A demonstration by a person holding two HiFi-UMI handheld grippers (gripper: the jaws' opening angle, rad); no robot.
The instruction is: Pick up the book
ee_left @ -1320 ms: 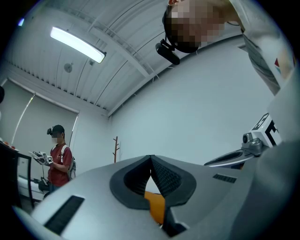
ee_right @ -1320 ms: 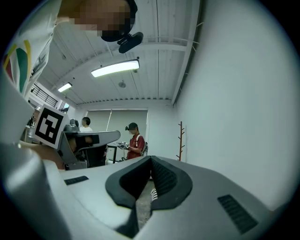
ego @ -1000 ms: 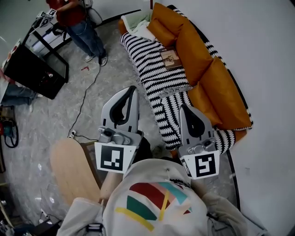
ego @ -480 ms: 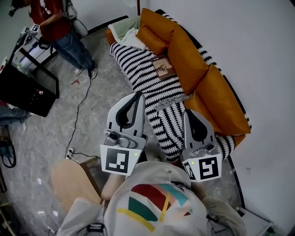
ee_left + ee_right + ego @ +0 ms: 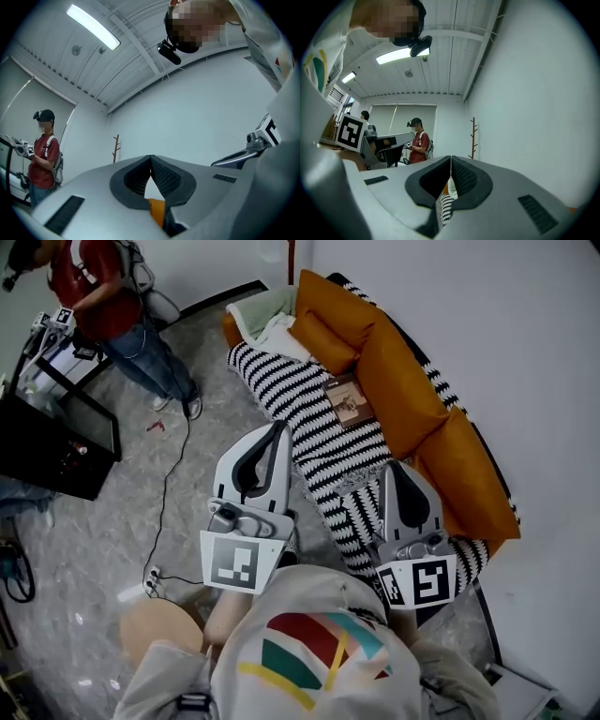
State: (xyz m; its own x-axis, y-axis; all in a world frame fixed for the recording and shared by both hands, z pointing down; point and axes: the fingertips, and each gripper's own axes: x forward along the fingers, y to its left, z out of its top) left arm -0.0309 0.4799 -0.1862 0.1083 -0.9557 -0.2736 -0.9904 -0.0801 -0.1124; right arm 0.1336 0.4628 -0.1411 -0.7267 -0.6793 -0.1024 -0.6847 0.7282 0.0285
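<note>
Left claw (image 5: 274, 430) and right claw (image 5: 397, 468) are pressed closed, empty (tips touching); the small brown rectangular book (image 5: 348, 399) lies on the black-and-white striped blanket (image 5: 298, 407).

I count one book (image 5: 348, 399); one sofa (image 5: 412, 390); one striped blanket (image 5: 300, 395); two grippers: left gripper (image 5: 274, 430), right gripper (image 5: 399, 467); one stool (image 5: 155, 626); one floor cable (image 5: 169, 482); one coat stand (image 5: 473, 138); two bystanders: red-shirted bystander (image 5: 418, 140), farther bystander (image 5: 365, 116).
</note>
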